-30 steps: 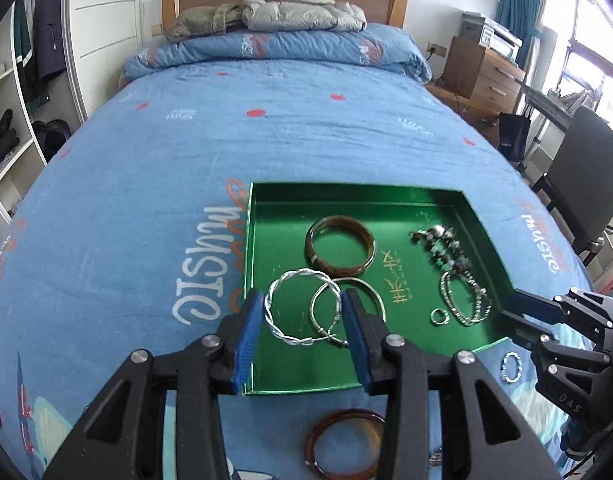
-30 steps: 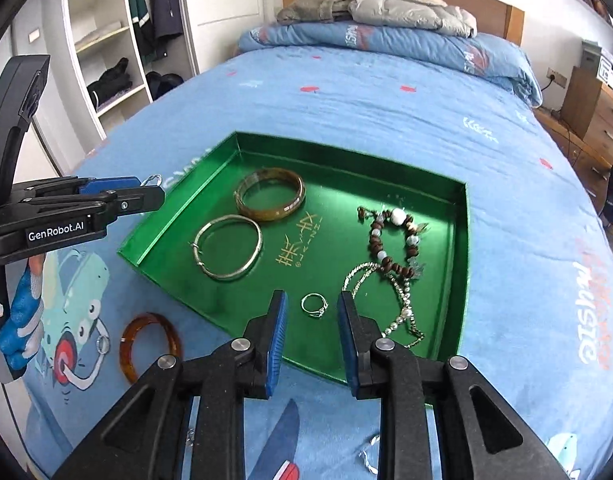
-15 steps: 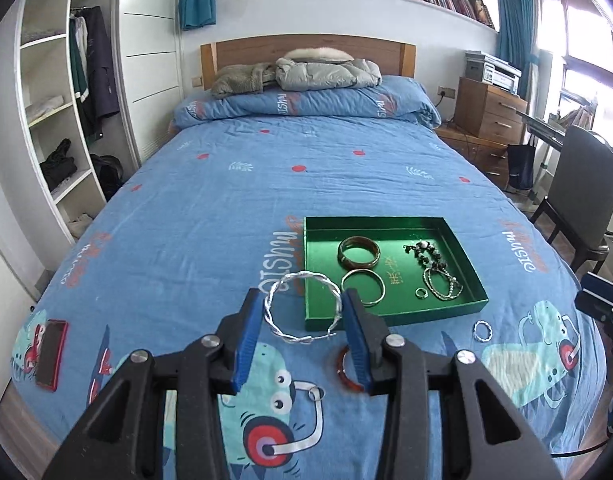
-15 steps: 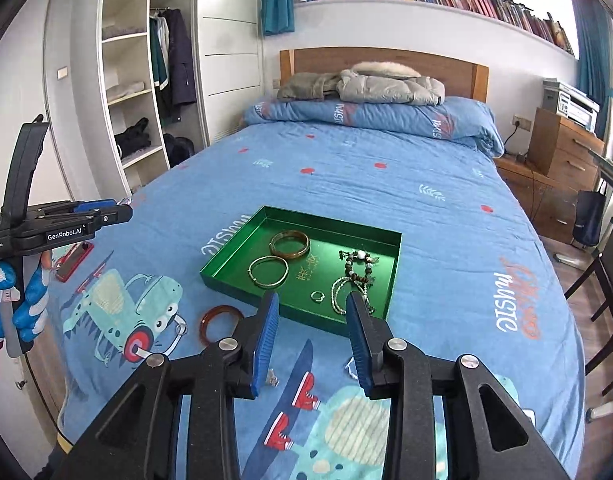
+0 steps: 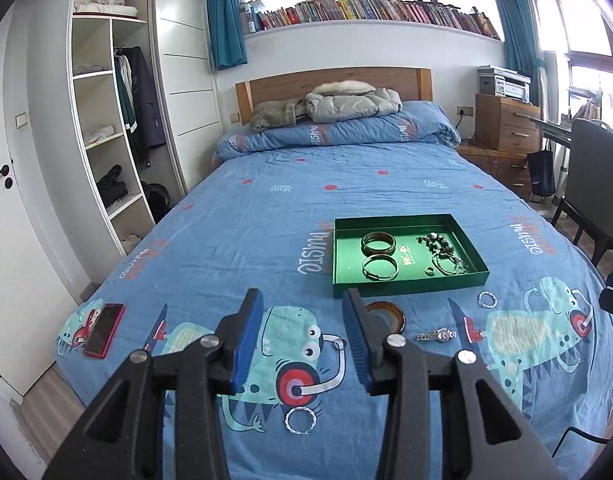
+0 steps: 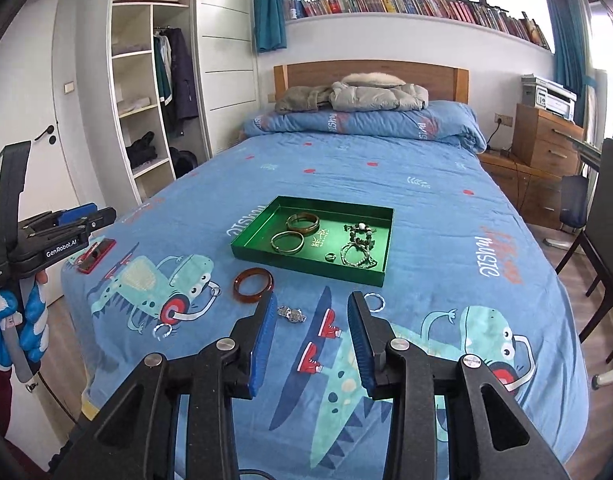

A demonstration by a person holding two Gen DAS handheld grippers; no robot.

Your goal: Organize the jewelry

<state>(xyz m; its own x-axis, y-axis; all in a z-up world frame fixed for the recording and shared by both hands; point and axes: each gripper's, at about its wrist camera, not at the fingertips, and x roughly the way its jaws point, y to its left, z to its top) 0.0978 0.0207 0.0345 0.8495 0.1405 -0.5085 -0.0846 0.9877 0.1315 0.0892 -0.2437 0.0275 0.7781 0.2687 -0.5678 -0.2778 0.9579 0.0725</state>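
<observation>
tray [image 5: 406,283]: long axis runs 9 to 3 – bare bedspread [image 5: 266,216] all round
left gripper [image 5: 302,336]: spread, empty
right gripper [image 6: 312,338]: spread, empty – just been widening

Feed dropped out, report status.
Left gripper open, empty; right gripper empty, just been opening. Green tray part filled; amber bangle, watch, ring, twisted bangle outside. Nothing blocking.

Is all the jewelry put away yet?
No. A brown bangle, silver bangle, ring and beaded pieces lie in the green tray. The left tool and right tool are empty, the right's jaws just opening. Still on the bed: amber bangle, watch, twisted bangle, silver loop.
</observation>
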